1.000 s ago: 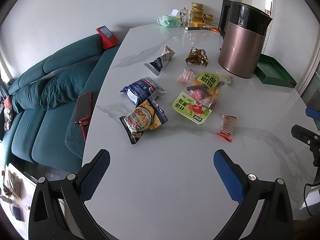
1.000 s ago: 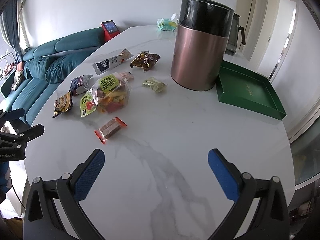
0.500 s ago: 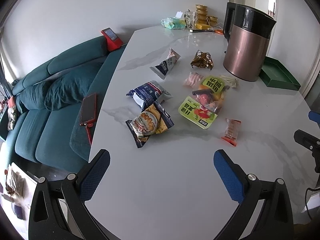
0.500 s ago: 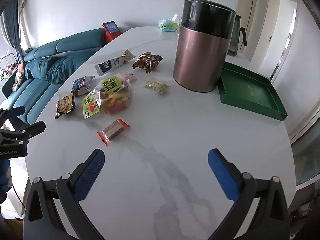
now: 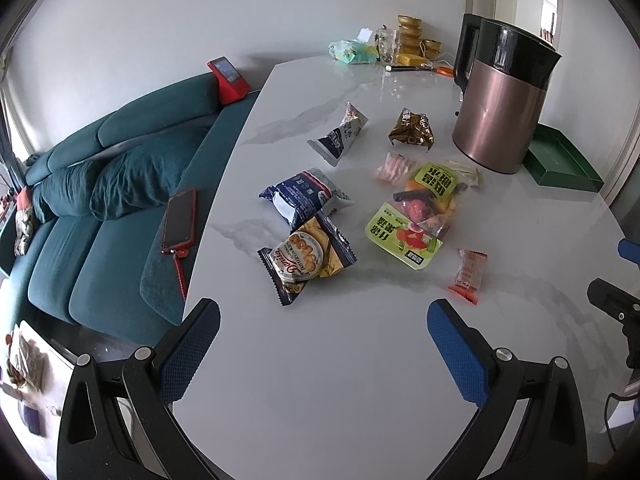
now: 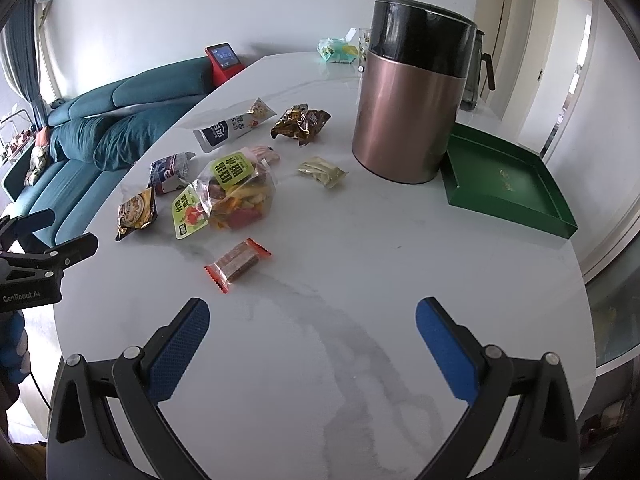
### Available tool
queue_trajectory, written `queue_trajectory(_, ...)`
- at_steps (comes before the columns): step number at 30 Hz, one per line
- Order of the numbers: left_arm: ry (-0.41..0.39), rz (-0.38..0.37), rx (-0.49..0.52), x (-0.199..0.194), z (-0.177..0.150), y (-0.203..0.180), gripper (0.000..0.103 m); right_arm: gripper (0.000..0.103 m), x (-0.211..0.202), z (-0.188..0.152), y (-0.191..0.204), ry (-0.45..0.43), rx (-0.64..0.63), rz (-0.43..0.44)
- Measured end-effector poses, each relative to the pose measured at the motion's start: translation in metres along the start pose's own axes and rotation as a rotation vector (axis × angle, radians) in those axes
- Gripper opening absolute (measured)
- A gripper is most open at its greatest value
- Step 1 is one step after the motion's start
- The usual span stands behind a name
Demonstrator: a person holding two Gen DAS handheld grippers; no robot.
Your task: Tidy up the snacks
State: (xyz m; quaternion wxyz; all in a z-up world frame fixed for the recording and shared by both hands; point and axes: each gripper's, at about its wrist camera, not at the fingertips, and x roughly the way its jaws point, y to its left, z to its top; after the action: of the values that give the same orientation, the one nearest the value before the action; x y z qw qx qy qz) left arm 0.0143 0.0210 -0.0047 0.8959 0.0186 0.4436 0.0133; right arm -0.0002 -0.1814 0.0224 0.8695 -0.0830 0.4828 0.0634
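Several snack packets lie on the white marble table (image 5: 340, 380): a cookie packet (image 5: 306, 258), a blue packet (image 5: 302, 196), a green-labelled fruit bag (image 5: 420, 212), a small red-ended bar (image 5: 468, 270), a brown packet (image 5: 412, 130) and a long white-blue packet (image 5: 340, 136). The bar (image 6: 238, 264) and fruit bag (image 6: 232, 196) also show in the right wrist view. My left gripper (image 5: 324, 344) is open and empty, above the table's near edge. My right gripper (image 6: 312, 344) is open and empty, short of the bar.
A copper-coloured kettle (image 6: 408, 96) stands mid-table with a green tray (image 6: 504, 180) to its right. A small pale packet (image 6: 322, 170) lies by the kettle. A teal sofa (image 5: 100, 184) with a phone (image 5: 180, 220) on it is at the left. Jars and cups (image 5: 408, 40) crowd the far end.
Both grippers have drawn back and tilted slightly, so the snacks sit a little farther up in both views. Nothing on the table has moved.
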Motion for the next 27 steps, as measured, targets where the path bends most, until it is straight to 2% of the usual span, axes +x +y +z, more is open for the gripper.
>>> queue_trajectory(11, -0.005, -0.009, -0.004, 0.001, -0.001, 0.01, 0.102, 0.103, 0.001, 0.0, 0.018, 0.004, -0.006, 0.001)
queue_trajectory(27, 0.033, 0.001, -0.038, 0.013, -0.012, 0.041, 0.102, 0.103, 0.005, -0.003, 0.037, 0.007, 0.01, 0.002)
